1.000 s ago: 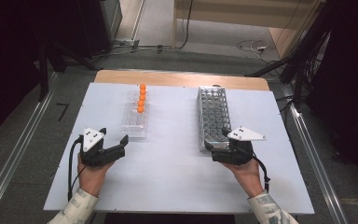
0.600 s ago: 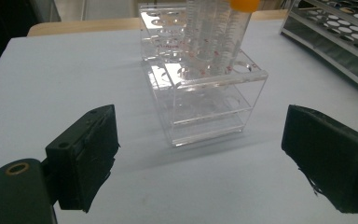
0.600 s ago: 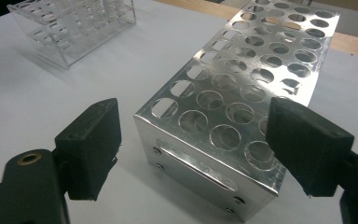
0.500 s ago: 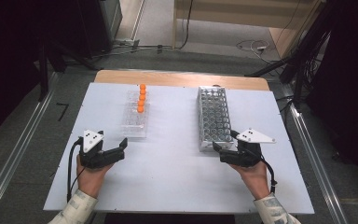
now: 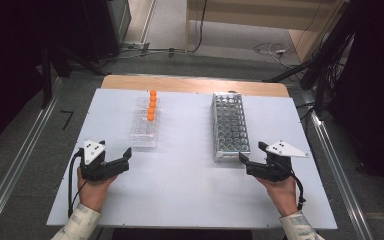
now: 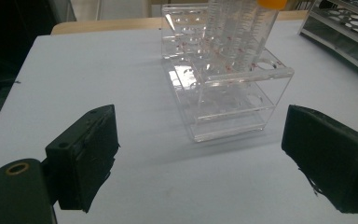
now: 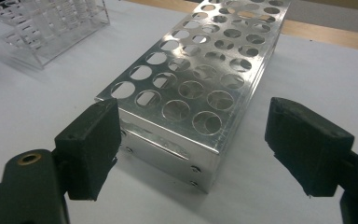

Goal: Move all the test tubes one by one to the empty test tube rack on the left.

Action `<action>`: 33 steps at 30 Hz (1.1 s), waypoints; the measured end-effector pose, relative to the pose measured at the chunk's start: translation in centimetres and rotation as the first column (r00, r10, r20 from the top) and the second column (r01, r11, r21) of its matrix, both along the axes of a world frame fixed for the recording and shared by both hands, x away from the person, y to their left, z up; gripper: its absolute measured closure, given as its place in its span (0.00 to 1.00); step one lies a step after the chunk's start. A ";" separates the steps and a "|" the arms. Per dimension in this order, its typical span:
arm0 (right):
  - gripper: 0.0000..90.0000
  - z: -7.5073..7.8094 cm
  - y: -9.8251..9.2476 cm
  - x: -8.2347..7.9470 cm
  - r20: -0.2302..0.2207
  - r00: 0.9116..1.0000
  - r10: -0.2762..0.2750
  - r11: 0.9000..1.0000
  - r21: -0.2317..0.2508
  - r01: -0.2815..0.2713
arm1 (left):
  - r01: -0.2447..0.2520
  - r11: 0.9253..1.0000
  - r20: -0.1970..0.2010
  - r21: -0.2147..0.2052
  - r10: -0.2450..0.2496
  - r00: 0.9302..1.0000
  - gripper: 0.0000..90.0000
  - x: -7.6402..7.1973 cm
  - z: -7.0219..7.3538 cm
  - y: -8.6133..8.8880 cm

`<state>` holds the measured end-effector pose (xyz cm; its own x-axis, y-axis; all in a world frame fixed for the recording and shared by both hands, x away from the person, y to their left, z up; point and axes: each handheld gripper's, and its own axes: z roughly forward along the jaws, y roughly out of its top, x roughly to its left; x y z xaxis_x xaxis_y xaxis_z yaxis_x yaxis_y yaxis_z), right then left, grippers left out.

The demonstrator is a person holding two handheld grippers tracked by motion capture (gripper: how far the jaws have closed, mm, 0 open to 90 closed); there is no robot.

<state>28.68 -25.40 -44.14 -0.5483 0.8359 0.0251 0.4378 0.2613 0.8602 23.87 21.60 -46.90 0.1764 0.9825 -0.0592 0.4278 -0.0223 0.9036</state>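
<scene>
Standing in a neat row along the far right side of the clear plastic rack [image 5: 145, 123], the orange-capped tubes [image 5: 152, 105] sit mid-table, left of centre, with the near holes of that rack free. To its right, well apart, lies the metal rack [image 5: 229, 126], long side running near to far, every hole unfilled as far as I can see. My read: the two racks are set side by side so tubes can go across from one to the other, and each hand has its own rack straight ahead.

Now the hands. The left gripper [image 5: 126, 158] rests low over the white table [image 5: 180, 190], just near of the clear rack, jaws wide apart with nothing between them; they have just been opening. In the left gripper view the rack's near end sits centred between the pads, untouched. The right gripper [image 5: 245, 162] lies near the metal rack's near right corner, jaws spread, holding nothing; its own view frames that corner between them. Both forearms come in flat from the near edge, wrists level, grippers pointing inward and away.
</scene>
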 end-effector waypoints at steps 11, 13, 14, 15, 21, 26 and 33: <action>0.19 -0.4 -1.6 -0.1 0.000 0.999 -0.040 0.999 -0.005 0.040 | -0.008 1.000 0.009 0.006 0.008 1.000 0.12 -0.6 0.0 0.3; 0.19 -0.5 -1.9 -0.2 -0.004 0.999 -0.048 0.999 -0.001 0.048 | -0.010 1.000 0.005 0.006 0.010 1.000 0.12 -0.6 -0.1 0.5; 0.19 -0.5 -2.1 -0.2 -0.005 0.999 -0.052 0.999 -0.002 0.052 | -0.013 1.000 0.004 0.006 0.013 1.000 0.12 -0.6 -0.1 0.5; 0.19 -0.5 -2.2 -0.2 -0.008 0.998 -0.057 0.998 -0.002 0.057 | -0.014 1.000 0.002 0.008 0.014 1.000 0.13 -0.6 -0.1 0.6; 0.19 -0.7 -3.0 -0.4 -0.008 0.997 -0.071 0.997 -0.005 0.071 | -0.018 1.000 0.004 0.006 0.018 1.000 0.13 -1.0 -0.1 0.9; 0.19 -0.9 -4.0 -0.5 -0.011 0.995 -0.098 0.995 -0.011 0.097 | -0.032 0.999 0.003 0.001 0.032 0.999 0.13 -1.2 -0.2 1.3; 0.19 -1.2 -6.0 -0.8 -0.018 0.989 -0.150 0.989 0.000 0.150 | -0.054 0.999 0.001 0.004 0.054 0.999 0.13 -1.6 -0.3 2.0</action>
<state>27.87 -31.44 -45.35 -0.4166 0.9084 0.0349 0.4870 0.1906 0.8523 22.23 23.64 -47.15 0.1236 0.9908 -0.0552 0.4275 -0.0030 0.9040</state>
